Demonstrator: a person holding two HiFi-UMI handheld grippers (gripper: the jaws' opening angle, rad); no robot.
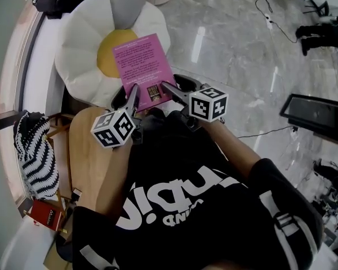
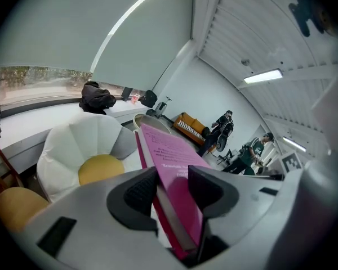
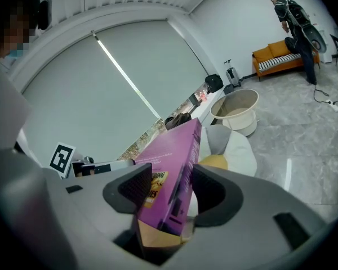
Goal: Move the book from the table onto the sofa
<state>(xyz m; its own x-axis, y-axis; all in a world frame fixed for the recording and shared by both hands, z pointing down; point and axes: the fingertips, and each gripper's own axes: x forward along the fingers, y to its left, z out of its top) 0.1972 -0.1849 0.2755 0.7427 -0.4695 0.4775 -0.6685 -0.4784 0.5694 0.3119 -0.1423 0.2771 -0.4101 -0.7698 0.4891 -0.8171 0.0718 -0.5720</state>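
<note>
Pink book [image 1: 142, 61] held above daisy-shaped sofa [image 1: 81, 55], L gripper [image 1: 133, 94] & R gripper [image 1: 170, 89] each clamped on its near edge. Prob. stiff, light, cover maybe slick; hold both near corners, keep it level.

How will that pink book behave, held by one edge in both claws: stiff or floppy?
Probably stiff: the book juts out from the left claw and right claw without visible sag. It looks thick, so its free end likely pulls downward. The cover seems smooth, so it might slip.
</note>
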